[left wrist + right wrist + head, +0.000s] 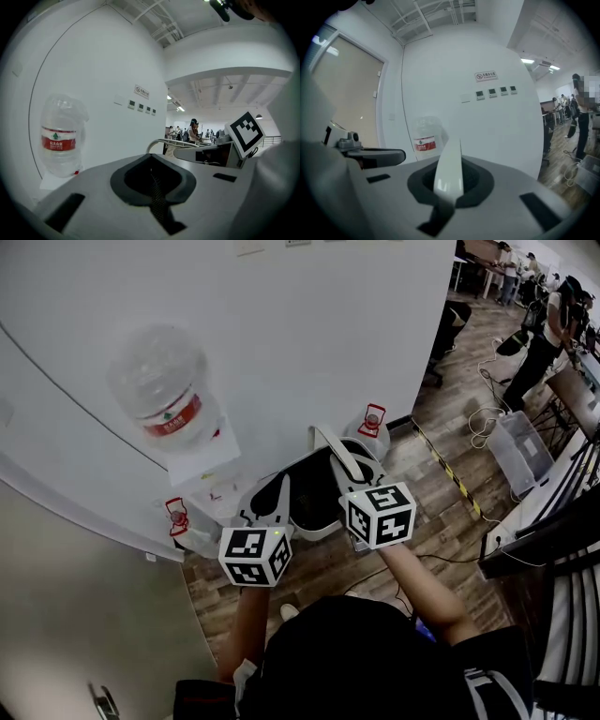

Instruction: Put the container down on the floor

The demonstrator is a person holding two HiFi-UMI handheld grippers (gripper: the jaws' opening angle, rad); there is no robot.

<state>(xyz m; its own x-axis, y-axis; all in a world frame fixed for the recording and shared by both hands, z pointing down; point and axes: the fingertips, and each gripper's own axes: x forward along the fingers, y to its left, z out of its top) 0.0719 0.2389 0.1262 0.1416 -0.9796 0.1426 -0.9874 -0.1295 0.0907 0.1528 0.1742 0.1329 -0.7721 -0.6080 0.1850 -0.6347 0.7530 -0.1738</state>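
While standing on a plank floor (pixel 450 521) before a curved white wall (pixel 328 324), holding a white container (pixel 317 532) with a dark inside up in the air, in front of the body and clear of the boards. Gripping its arched white handle (pixel 336 451) with the right tongs (pixel 352 486), clamped tight on the band, seen in the right gripper view rising straight through the dark recess between the pads. Holding the left tongs (pixel 272 498) closed as well, pads pressed together with nothing made out between them, just beside the container's left rim; touching it or not, cannot tell. Carrying a marker cube on each gripper, left (pixel 255 556) and right (pixel 381 515). Facing a water dispenser (pixel 202 460) against the wall, topped by an upturned clear bottle (pixel 164 395) with a red label. Down on the floor, two water jugs with red caps: one (pixel 178 521) left of the dispenser, one (pixel 370 423) right of it by the wall. Farther right, well apart, a clear plastic bin (pixel 516 451) on the boards, loose cables, and people (pixel 553 324) standing at the far end of the room.
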